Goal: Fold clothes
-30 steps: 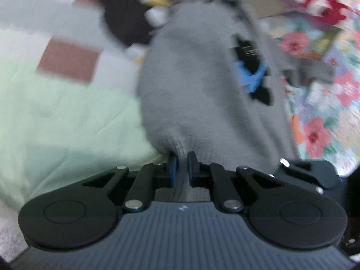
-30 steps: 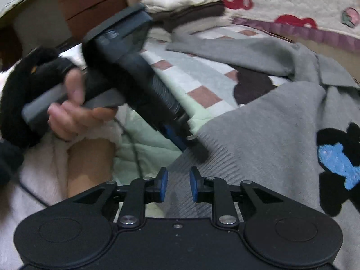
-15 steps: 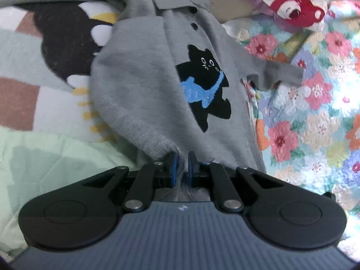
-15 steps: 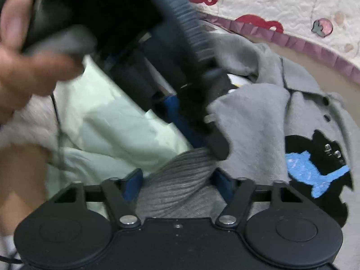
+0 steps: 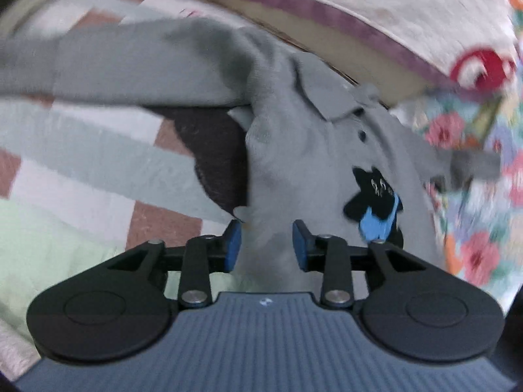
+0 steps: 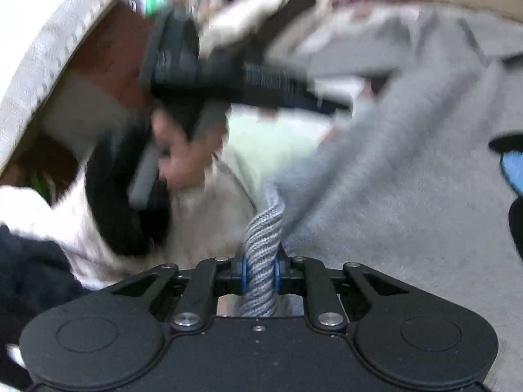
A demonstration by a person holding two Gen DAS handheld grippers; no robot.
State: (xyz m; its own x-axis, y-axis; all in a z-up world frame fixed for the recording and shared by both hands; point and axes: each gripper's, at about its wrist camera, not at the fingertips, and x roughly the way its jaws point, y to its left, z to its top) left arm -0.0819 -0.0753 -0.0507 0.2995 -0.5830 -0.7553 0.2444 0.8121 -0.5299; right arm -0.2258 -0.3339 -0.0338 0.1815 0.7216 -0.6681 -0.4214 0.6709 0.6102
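Note:
A grey knit polo sweater [image 5: 294, 150] with a black cat and blue fish patch [image 5: 376, 202] lies on the bed, collar at the far end, one sleeve stretched to the left. My left gripper [image 5: 266, 245] is open, its blue pads either side of the sweater's lower edge. My right gripper [image 6: 260, 276] is shut on a bunched, twisted part of the sweater's ribbed hem [image 6: 263, 228]. The sweater body [image 6: 408, 179] spreads to the right in the right wrist view. The left gripper and the hand holding it [image 6: 183, 156] show blurred in that view.
A checked blanket in green, white and brown [image 5: 81, 179] lies under the sweater. A floral quilt [image 5: 477, 215] is to the right. A white quilt with red prints and a purple edge [image 5: 376, 19] is at the back. Wooden furniture [image 6: 108, 55] stands at the left.
My left gripper has opened and let go of the hem. My right gripper, open around the hem half a second ago, has shut on it. Both views have swung.

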